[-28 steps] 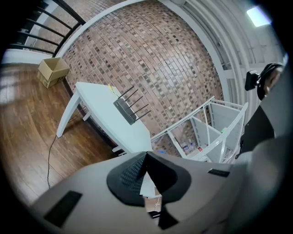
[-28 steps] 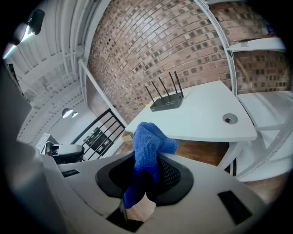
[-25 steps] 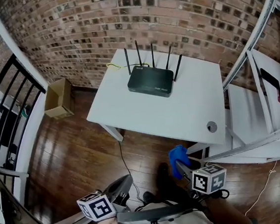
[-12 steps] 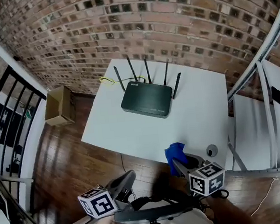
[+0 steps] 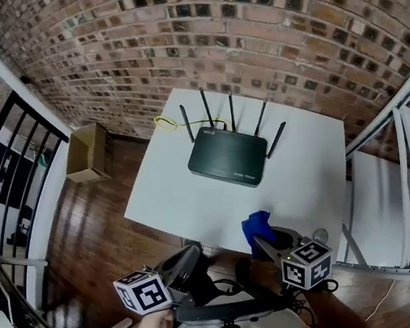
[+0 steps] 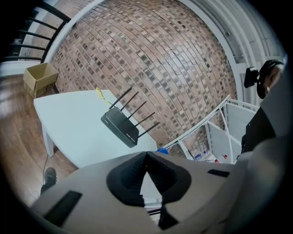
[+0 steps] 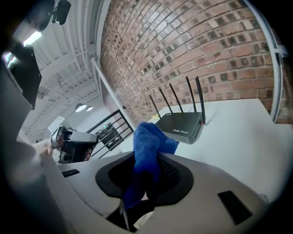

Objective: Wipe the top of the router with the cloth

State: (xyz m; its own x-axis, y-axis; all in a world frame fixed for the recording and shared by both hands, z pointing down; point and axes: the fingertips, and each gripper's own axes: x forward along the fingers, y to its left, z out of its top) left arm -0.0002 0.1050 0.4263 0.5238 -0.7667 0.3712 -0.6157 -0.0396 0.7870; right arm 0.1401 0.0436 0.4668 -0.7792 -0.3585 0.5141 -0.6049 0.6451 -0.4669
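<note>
The right hand-held gripper [image 7: 151, 157] pinches the blue cloth [image 7: 146, 137] near the bench's [image 5: 171, 192] front edge, and the left hand-held gripper [image 6: 146, 155] is closed on nothing, so a one-handed swipe may snag the upright antennas [image 5: 232, 113] or shove the unbraced router [image 5: 228, 166] sitting toward the back.

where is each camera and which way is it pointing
Head view: on the person's head, looking steeply down at the table and router; the left claw and right claw show at the bottom.
Left gripper view: on the left claw, looking along its shut, empty jaws at the router.
Right gripper view: on the right claw, looking past the blue cloth in its jaws at the router.
Shared: all three show the router on the table.
</note>
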